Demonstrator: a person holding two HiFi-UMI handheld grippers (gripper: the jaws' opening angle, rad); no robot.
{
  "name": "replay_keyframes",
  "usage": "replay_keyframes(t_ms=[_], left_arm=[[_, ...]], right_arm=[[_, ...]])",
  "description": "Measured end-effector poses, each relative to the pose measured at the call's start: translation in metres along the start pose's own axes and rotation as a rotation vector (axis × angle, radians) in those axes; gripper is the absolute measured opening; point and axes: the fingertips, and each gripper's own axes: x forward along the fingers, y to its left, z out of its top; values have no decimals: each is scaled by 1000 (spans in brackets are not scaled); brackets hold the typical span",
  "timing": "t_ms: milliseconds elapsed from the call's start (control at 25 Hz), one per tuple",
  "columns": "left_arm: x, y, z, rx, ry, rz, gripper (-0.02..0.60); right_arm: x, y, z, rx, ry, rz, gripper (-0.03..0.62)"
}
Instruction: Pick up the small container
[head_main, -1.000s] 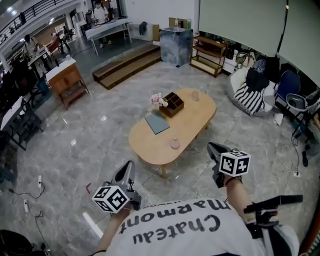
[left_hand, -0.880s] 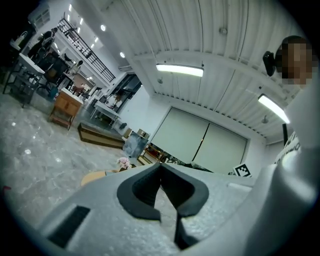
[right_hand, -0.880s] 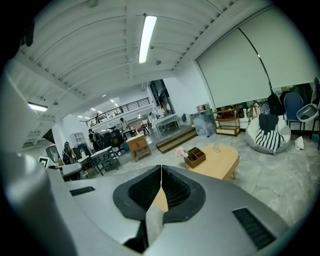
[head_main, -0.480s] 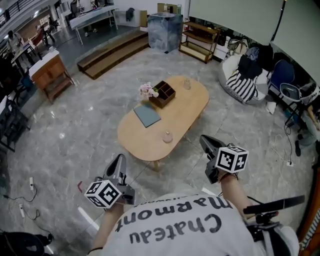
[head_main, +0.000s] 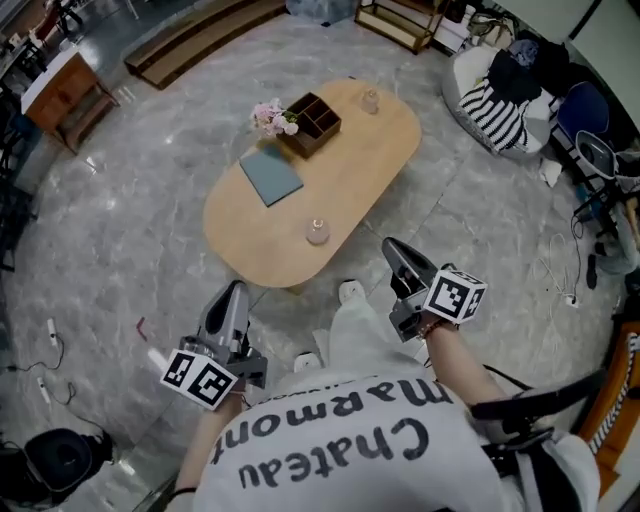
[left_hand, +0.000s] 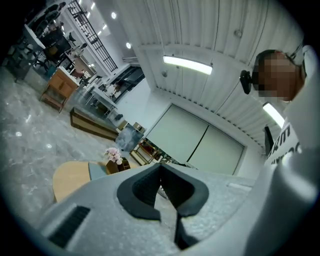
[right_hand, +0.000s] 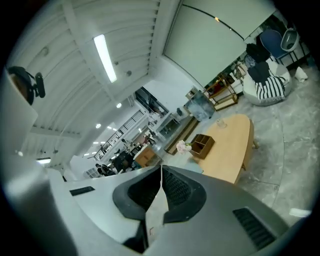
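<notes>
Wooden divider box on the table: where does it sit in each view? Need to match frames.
Head view: wooden divider box upper centre, on the oval table.
Left gripper view: box low, left of centre.
Right gripper view: box right of centre.
Shared landmark: pink flowers right beside it in all three.

table (head_main: 365, 160): lt wood, smooth matt | floor (head_main: 120, 230): glossy marbled stone | small container (head_main: 317, 232): clear, shiny

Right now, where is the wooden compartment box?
Head view: the box sits on the oval table's far half, pink flowers at its left, grey-blue mat nearer.
</notes>
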Motion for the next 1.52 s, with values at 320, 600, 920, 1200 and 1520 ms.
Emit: replay_keyframes(t_ms=[320, 600, 920, 1200, 1520], left_arm=[[94, 41, -39, 10, 63, 180, 14], [156, 89, -84, -109, 96, 310, 14], [194, 98, -138, -140, 179, 351, 14], [188, 130, -178, -129, 262, 436, 14], [175, 150, -238, -289, 323, 413, 14]], right_arm=[[116, -111, -22, 61, 389, -82, 14], [184, -170, -68, 39, 661, -66, 14], [204, -202, -121, 76, 863, -21, 14], [216, -214, -141, 56, 846, 73, 14], [231, -236, -149, 65, 694, 82, 14]])
